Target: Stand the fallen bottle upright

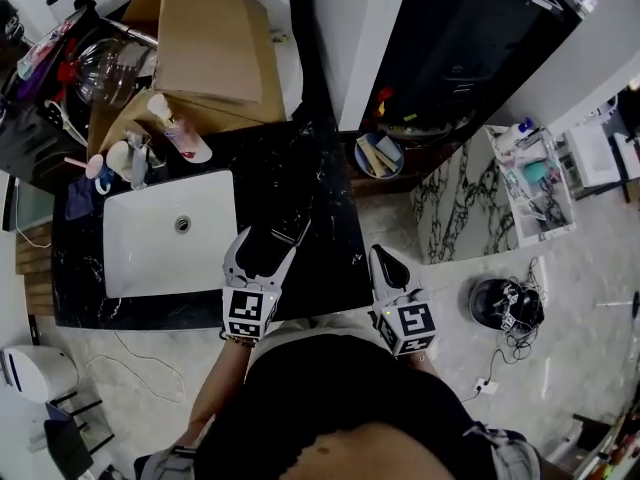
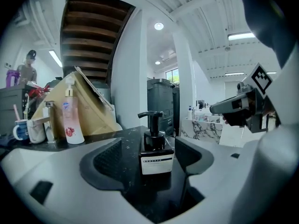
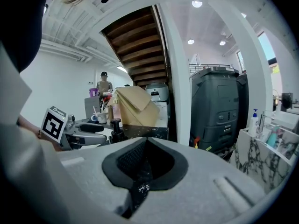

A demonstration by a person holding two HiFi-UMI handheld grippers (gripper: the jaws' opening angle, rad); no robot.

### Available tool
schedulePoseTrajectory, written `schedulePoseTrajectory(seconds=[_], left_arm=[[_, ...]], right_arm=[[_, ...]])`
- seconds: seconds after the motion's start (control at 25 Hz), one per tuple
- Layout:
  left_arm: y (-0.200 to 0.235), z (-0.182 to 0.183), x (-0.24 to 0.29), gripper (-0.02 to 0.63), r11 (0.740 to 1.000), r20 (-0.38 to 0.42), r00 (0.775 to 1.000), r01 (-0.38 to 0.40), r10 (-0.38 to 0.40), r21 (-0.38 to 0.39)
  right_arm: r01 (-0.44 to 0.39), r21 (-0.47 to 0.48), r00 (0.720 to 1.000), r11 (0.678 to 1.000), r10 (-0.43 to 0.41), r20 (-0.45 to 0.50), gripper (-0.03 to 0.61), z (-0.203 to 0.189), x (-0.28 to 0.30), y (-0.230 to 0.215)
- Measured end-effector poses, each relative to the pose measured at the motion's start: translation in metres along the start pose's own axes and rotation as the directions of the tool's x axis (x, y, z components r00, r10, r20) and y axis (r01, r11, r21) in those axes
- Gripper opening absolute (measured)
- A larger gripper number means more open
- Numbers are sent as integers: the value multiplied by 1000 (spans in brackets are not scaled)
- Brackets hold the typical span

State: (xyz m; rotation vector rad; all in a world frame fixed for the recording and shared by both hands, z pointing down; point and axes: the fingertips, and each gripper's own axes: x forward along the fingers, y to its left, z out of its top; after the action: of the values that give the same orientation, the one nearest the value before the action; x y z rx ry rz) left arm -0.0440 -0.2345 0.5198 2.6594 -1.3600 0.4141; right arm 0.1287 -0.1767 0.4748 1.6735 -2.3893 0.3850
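A black square pump bottle [image 2: 156, 155] with a white label stands upright on the black marble counter [image 1: 330, 268]. It sits between the two fingers of my left gripper [image 1: 272, 236], whose dark pads [image 2: 110, 160] stand apart from its sides. That gripper is open. The bottle also shows small in the right gripper view [image 3: 117, 130], just past the left gripper [image 3: 88, 130]. My right gripper [image 1: 387, 260] hovers at the counter's front right edge, shut with nothing between its pads [image 3: 140, 164].
A white sink [image 1: 125, 268] is set into the counter left of the bottle. Behind it stand a pink-and-white lotion bottle [image 1: 180, 133], cups [image 1: 110, 158] and a cardboard box [image 1: 205, 38]. A marble shelf unit [image 1: 470, 198] stands to the right. A person [image 3: 103, 83] stands far back.
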Motion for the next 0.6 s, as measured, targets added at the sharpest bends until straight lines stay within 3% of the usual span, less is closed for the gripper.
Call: schedulePoseTrajectory(seconds=[0.36,0.6], left_arm=[[19,-14,-59,333,991,-17,993,-116,115,-65],[30,-9,-86,160,976,30,979,-198,202,-88]], right_arm=[[-129,-41,992,991,128,-7,4,8,23,27],[-191,-59,981,980,190,-25,5,8,33,42]])
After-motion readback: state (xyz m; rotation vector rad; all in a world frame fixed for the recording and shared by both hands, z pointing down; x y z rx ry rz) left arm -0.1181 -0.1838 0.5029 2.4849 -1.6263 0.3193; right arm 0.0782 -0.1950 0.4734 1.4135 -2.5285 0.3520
